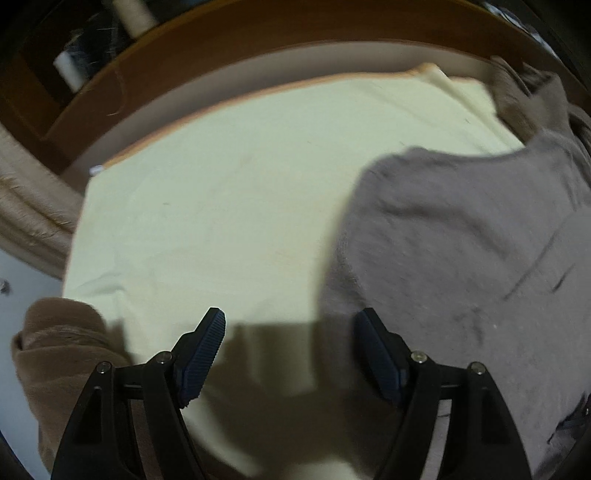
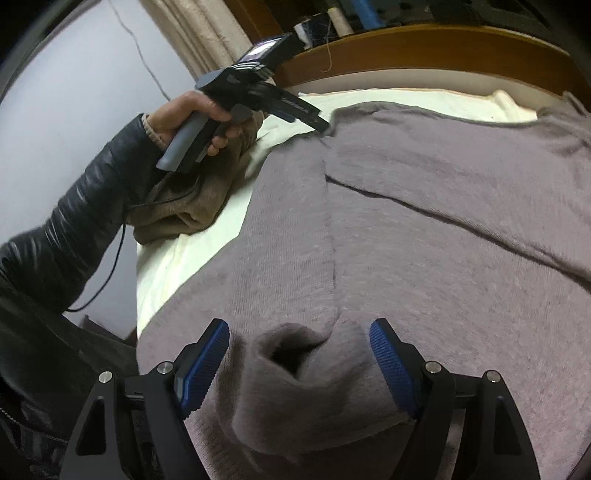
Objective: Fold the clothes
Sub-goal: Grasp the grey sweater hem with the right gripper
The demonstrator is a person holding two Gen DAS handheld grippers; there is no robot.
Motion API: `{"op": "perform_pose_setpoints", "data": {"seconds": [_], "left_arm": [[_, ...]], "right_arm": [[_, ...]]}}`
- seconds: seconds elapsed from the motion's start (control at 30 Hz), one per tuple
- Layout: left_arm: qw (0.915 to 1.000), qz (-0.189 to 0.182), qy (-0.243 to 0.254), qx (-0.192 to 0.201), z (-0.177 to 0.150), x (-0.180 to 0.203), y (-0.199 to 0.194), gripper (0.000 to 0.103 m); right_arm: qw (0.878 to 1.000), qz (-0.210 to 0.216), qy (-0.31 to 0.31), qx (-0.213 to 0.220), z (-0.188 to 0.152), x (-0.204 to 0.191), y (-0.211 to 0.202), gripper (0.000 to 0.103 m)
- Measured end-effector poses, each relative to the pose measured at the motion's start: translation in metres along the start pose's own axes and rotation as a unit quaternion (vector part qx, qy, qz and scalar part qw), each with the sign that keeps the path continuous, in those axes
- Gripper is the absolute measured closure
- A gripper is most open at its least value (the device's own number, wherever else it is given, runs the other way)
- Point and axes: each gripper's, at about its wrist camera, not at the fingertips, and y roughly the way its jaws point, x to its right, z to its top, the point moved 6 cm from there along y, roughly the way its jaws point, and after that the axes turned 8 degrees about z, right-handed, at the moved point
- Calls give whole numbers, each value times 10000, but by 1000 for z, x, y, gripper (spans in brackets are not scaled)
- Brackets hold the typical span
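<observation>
Wooden bed framing (image 1: 258, 40) curves behind the pale yellow sheet (image 1: 221, 192) we work on, with a curtain (image 2: 192, 33) and a bare wall to the side. Our right tool (image 2: 299, 354) stands wide and holds nothing, its blue pads straddling a raised sleeve cuff (image 2: 291, 354) of the grey sweater (image 2: 443, 240), which lies spread across the bed. Our left tool (image 1: 290, 343) is equally wide and empty, hovering over bare sheet just beside the sweater's edge. A crumpled brown garment (image 2: 192, 199) sits near the bed's left corner, under our left hand (image 2: 192, 118). We judge the risk to be a shallow bite: closing on the cuff's top layer alone could drag the sleeve skewed, and the left tool might pinch sheet along with the knit.
</observation>
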Motion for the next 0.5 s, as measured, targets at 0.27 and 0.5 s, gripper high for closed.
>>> {"op": "perform_pose_setpoints", "data": {"seconds": [0.27, 0.5], "left_arm": [[9975, -48, -702, -114, 7, -33, 23, 100], [9938, -163, -1099, 2, 2, -66, 22, 101]], "right_arm": [[9992, -227, -332, -30, -5, -14, 1, 87], [9929, -433, -853, 706, 30, -36, -47, 87]]}}
